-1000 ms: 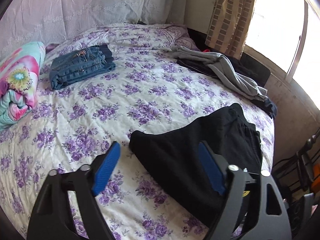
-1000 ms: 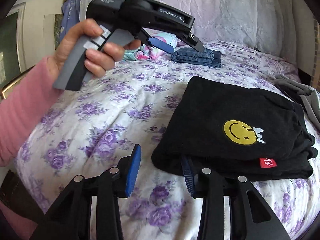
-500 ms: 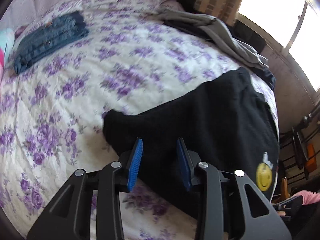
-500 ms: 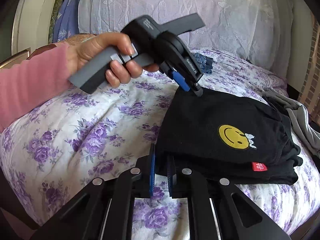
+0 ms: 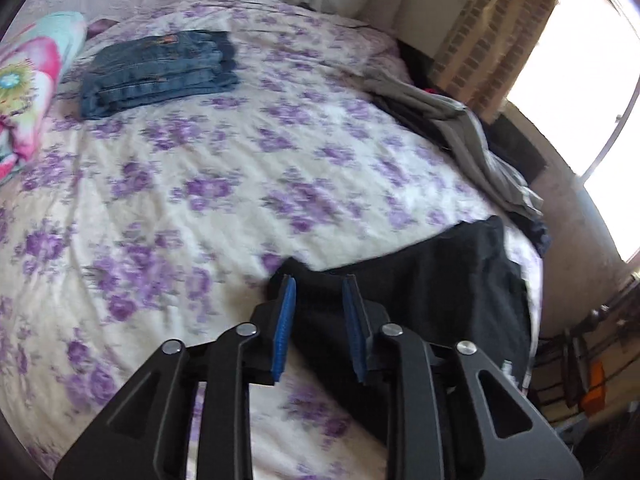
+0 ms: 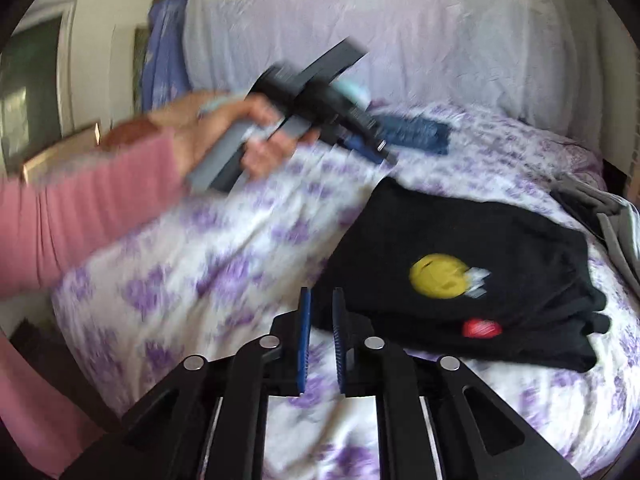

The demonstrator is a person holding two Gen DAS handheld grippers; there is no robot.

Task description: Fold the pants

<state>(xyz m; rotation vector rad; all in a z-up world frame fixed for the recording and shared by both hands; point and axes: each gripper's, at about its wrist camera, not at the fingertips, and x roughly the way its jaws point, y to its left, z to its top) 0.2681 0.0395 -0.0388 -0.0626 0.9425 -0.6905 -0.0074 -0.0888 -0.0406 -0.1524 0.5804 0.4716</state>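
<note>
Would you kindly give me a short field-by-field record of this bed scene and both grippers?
surface: floral bedsheet
task item: black pants, folded, smiley print facing up
left gripper: closed on a corner of the black pants
right gripper: jaws opening at the near edge of the pants, nothing gripped
other clothes: folded jeans; grey garment, unfolded

Surface: bed (image 5: 224, 184), purple-flowered cover.
Near right: folded black pants (image 5: 440, 280).
Far left: folded jeans (image 5: 160, 72), bright pillow (image 5: 24, 92).
Far right: grey garment (image 5: 460, 128).
</note>
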